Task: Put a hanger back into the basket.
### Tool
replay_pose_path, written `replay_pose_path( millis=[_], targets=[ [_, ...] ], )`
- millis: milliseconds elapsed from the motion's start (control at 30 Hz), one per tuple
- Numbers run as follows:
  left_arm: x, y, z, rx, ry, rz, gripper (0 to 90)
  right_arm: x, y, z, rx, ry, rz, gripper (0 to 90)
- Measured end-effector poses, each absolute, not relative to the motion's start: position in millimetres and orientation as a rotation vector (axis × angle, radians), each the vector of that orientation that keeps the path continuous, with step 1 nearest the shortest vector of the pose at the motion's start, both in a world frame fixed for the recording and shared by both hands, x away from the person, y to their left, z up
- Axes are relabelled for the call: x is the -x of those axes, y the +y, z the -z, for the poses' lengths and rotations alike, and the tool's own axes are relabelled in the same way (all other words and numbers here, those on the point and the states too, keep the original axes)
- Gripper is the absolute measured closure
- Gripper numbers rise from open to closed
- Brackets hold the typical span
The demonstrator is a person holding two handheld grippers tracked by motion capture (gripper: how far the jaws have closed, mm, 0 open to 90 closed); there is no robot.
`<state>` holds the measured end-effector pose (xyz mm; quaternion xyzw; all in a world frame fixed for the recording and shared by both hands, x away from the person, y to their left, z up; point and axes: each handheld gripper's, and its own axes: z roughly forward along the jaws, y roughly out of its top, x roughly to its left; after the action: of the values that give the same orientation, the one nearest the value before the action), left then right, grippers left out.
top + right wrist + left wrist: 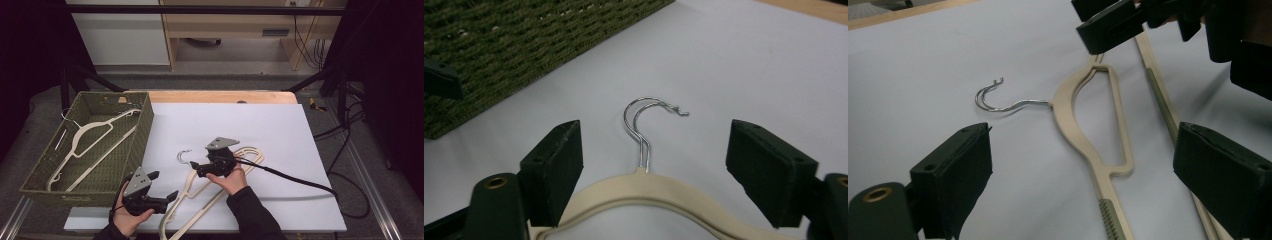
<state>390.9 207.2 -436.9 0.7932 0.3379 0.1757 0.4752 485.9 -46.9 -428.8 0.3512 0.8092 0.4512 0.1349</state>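
Two cream hangers (200, 187) lie stacked on the white board (260, 130), their metal hooks (184, 156) pointing left toward the basket. My right gripper (197, 167) hovers open over the hangers' neck; in the right gripper view its jaws straddle the hooks (644, 120) and the cream shoulder (649, 190) without touching them. My left gripper (164, 185) is open near the board's front left, empty. In the left gripper view it (1083, 150) faces the hangers (1068, 115), with the right gripper (1118, 25) above them.
A green woven basket (145, 125) stands at the left with another cream hanger (90, 135) lying in it; its wall (514, 45) is close to the hooks. A black cable (300, 180) trails right across the board. A wooden table edge runs behind.
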Motion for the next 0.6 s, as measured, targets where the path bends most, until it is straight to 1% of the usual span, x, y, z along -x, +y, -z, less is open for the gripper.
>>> replay_pose_path(
  millis=[200, 367, 467, 600],
  targets=[
    [-391, 208, 443, -1.957, 0.840, -0.434, 8.1, -498, -24, 446, -1.023, 2.400, -1.240, 34.3],
    [-392, 208, 445, -1.963, 0.843, -0.432, 7.9, -503, -14, 456, -1.008, 2.425, -1.171, 46.8],
    [-393, 208, 447, -1.962, 0.852, -0.420, 7.9, -508, -11, 459, -1.034, 2.445, -1.185, 55.0],
    [-395, 208, 448, -1.959, 0.860, -0.413, 7.9, -514, -9, 465, -1.071, 2.456, -1.168, 61.9]
  ],
)
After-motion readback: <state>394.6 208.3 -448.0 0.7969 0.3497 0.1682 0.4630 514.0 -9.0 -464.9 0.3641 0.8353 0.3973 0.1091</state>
